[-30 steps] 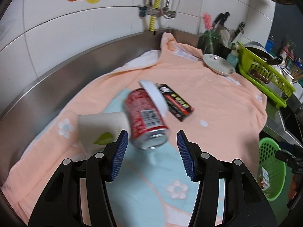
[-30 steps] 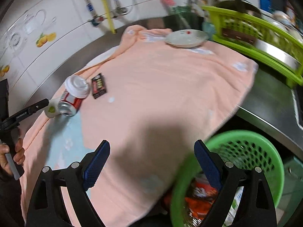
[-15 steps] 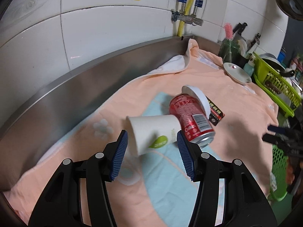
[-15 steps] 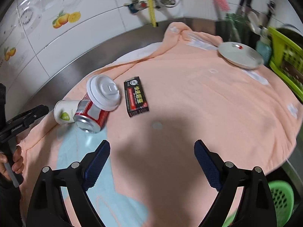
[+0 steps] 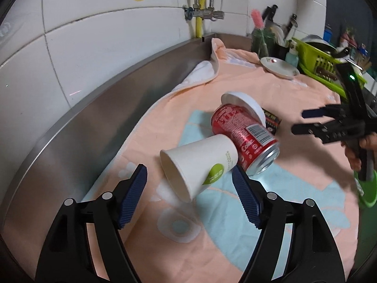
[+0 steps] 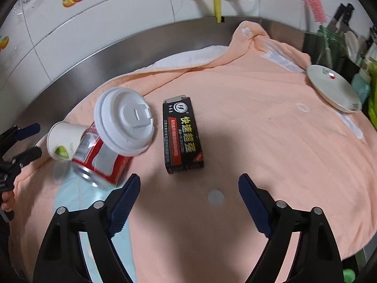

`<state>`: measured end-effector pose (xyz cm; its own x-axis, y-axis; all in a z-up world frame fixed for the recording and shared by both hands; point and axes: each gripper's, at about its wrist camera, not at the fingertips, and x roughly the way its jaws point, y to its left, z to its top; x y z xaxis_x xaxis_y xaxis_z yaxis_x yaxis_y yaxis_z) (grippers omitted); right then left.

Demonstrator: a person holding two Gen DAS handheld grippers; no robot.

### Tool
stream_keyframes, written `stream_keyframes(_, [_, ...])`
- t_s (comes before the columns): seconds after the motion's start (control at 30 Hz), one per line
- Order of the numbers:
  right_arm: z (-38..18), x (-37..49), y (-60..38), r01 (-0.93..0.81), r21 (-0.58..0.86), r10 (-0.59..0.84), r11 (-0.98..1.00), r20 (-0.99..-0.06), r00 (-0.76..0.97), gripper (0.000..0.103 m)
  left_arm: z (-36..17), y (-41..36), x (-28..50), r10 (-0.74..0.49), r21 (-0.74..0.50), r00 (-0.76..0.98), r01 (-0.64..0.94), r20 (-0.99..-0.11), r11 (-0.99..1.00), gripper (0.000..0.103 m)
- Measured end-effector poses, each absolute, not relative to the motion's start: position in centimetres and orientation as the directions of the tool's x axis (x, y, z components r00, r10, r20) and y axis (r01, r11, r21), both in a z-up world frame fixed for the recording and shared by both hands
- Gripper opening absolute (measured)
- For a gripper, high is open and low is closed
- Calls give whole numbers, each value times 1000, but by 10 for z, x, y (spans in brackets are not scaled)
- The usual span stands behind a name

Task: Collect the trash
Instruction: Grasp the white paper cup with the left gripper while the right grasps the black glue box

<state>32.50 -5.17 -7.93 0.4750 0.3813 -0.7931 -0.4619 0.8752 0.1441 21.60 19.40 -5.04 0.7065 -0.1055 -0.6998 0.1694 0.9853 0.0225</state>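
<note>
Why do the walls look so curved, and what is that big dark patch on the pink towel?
Left wrist view: the fisheye lens bows the steel backsplash and darkens the corners. Right wrist view: the patch on the towel is a shadow beside the black box; the pink brush is smeared by blur.

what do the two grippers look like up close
Both are black plastic with cut-out frames and silver screws at the pivots. The left gripper and right gripper each carry ridged dark blue pads on the jaws. A small green light glows on the right one's body.
</note>
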Motion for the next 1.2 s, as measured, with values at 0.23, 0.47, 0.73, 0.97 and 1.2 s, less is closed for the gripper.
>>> stream_keyframes(0.23, [-93,353,-30,-464,136,368,875,-810,457,75,-54,193,222,-133,86,708,264,-693,961,85])
stream_keyframes(0.47, [-105,368,-24,-465,155,375,872,-820,432,71,-56,186,238,-145,177,698,367,-701,913,90])
stream_keyframes(0.73, [-108,374,-13,-493,138,376,859,-825,423,71,-63,181,258,-219,172,645,486,-733,857,90])
stream_keyframes(0.97, [-108,376,-7,-509,111,363,854,-829,427,63,-68,168,270,-240,192,616,551,-750,812,90])
stream_keyframes(1.2, [-106,374,-14,-501,119,364,857,-828,427,48,-85,155,274,-194,235,582,579,-789,781,88])
